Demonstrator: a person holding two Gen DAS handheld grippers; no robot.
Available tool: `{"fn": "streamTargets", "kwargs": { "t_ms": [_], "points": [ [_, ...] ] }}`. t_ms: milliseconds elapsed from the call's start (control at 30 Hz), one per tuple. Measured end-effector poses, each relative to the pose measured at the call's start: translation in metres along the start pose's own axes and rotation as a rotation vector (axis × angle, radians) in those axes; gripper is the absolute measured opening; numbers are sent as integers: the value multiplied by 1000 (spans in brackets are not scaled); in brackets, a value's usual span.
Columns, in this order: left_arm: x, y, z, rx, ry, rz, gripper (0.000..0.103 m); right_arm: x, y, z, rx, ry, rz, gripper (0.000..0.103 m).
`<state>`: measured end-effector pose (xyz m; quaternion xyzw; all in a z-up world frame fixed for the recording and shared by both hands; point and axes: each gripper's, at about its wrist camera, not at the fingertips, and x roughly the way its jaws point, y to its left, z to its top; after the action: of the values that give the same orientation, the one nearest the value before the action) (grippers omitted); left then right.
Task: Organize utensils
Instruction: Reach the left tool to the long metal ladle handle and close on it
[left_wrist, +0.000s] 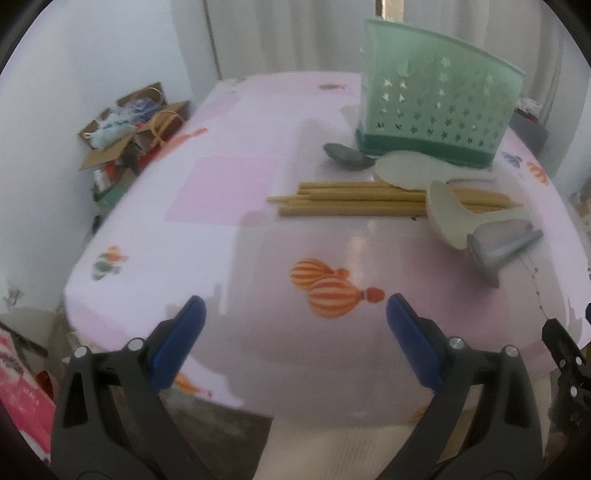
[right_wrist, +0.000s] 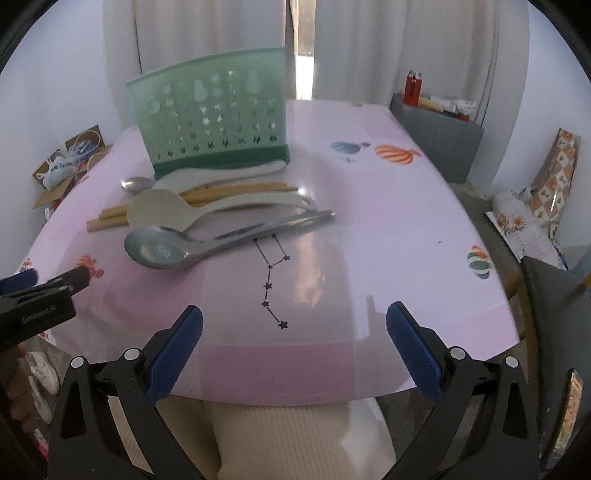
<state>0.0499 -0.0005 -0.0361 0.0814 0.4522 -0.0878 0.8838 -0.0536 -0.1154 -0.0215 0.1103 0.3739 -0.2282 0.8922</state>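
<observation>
1. The left gripper (left_wrist: 295, 314), black-armed with blue padded fingertips, hangs over the near edge of a glossy pink table (left_wrist: 221, 184) printed with orange striped balloons; its jaws stand wide apart and hold nothing.
2. The right gripper (right_wrist: 294, 325), of the same make, hovers over the same near edge, jaws likewise spread wide and empty. In its view the left gripper shows at the far left edge.
3. Ahead of the left gripper and to its right stands a pale green plastic utensil holder (left_wrist: 436, 107), upright, with star-shaped cut-outs and a darker green base. From the right gripper it sits ahead and to the left.
4. Between the grippers and the holder lies a loose pile of utensils, all on the tabletop:
   - a bundle of tan wooden chopsticks (right_wrist: 221, 192), lying crosswise;
   - a cream plastic rice paddle (right_wrist: 162, 214) resting over the chopsticks;
   - a large shiny steel serving spoon (right_wrist: 159, 251), nearest the right gripper, bowl to the left;
   - a small steel spoon (right_wrist: 135, 184) just beside the holder's base;
   - a second cream paddle (partly hidden) lying against the holder's front.
5. Left of the table, beyond the left gripper, an open cardboard box (left_wrist: 122, 129) of clutter sits on the floor.
</observation>
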Motion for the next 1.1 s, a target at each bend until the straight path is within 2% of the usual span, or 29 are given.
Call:
{"fn": "streamTargets", "kwargs": {
  "t_ms": [67, 133, 267, 367, 600, 733, 833, 933, 1000, 1033, 1100],
  "points": [
    [13, 0, 2, 0, 38, -41, 94, 4, 0, 0, -2, 12, 6, 97],
    [15, 0, 4, -1, 6, -39, 94, 9, 1, 2, -9, 25, 20, 97],
    [20, -2, 5, 13, -5, -58, 94, 22, 3, 4, -31, 55, 52, 97],
    [21, -4, 3, 13, -30, -63, 96, 25, 5, 6, -53, 44, 41, 97],
    [25, 0, 8, 35, -46, -68, 96, 26, 2, 5, -63, 31, 84, 97],
    [27, 1, 11, 66, -35, -92, 96, 25, 0, 4, -78, 25, 96, 97],
    [25, 6, 15, 50, -13, -107, 95, 26, -2, 3, -94, 23, 108, 97],
    [10, 10, 15, -27, -66, -221, 94, 26, -4, 2, -105, 11, 116, 97],
    [2, 7, 18, -54, -77, -326, 86, 25, -4, 1, -106, 4, 117, 97],
    [-1, 5, 20, -60, -76, -362, 79, 25, -4, 1, -106, 2, 117, 97],
    [-1, -3, 25, -68, -46, -450, 69, 25, -4, 0, -106, -2, 117, 97]
  ]
}}
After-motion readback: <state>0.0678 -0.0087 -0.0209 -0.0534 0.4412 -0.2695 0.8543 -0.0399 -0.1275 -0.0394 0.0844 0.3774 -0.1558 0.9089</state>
